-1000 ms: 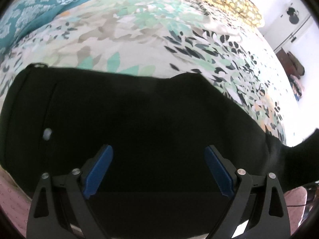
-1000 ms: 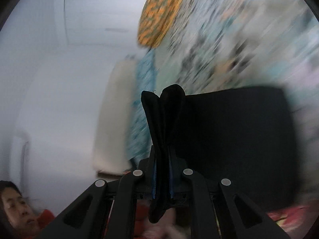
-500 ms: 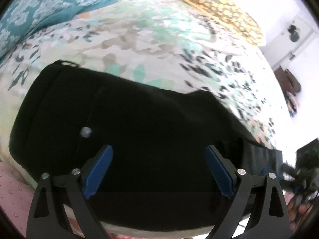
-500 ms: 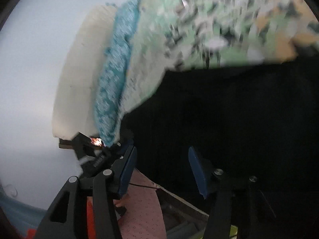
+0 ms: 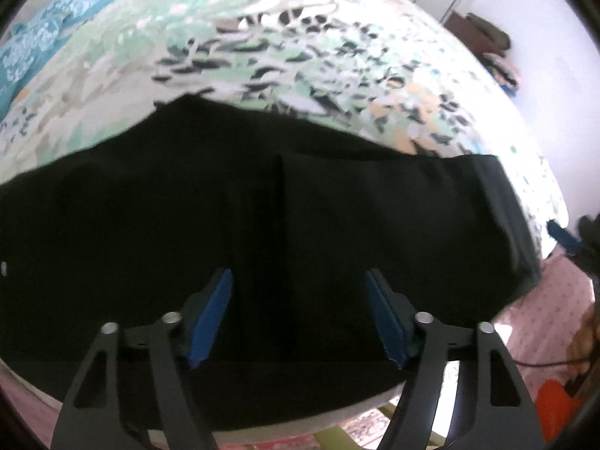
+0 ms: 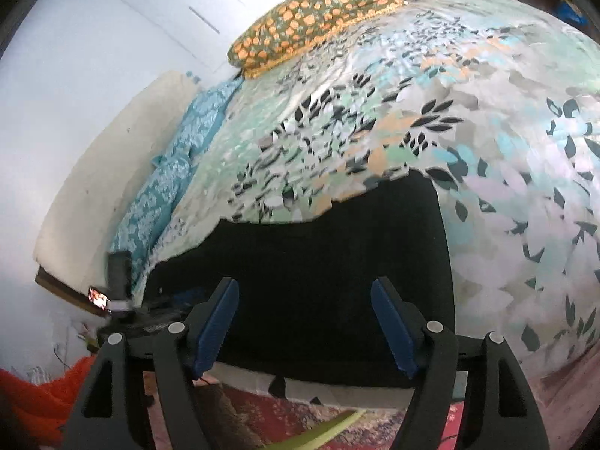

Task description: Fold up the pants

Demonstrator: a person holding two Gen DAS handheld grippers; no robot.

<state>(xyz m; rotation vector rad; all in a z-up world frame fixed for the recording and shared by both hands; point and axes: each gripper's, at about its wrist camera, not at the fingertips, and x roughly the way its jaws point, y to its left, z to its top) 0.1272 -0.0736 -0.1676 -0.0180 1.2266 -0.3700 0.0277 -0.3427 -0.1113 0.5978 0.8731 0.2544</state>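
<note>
Black fabric pants [image 5: 262,225] lie flat, long axis left to right across the leaf-print bedspread [image 5: 300,56]. Left gripper [image 5: 298,318] and right gripper [image 6: 303,322] hover above them, fingers wide apart, holding nothing.

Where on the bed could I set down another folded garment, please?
The leaf-print bedspread lies bare between the black pants and the orange-flowered pillow, and also right of the pants. The near edge is crowded: pants cover it, with both grippers' jaws open above them.

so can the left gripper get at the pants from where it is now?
Probably yes. The left gripper is open and empty, with the black pants lying flat on the floral bedspread right ahead of its fingers. Nothing sits between them.
</note>
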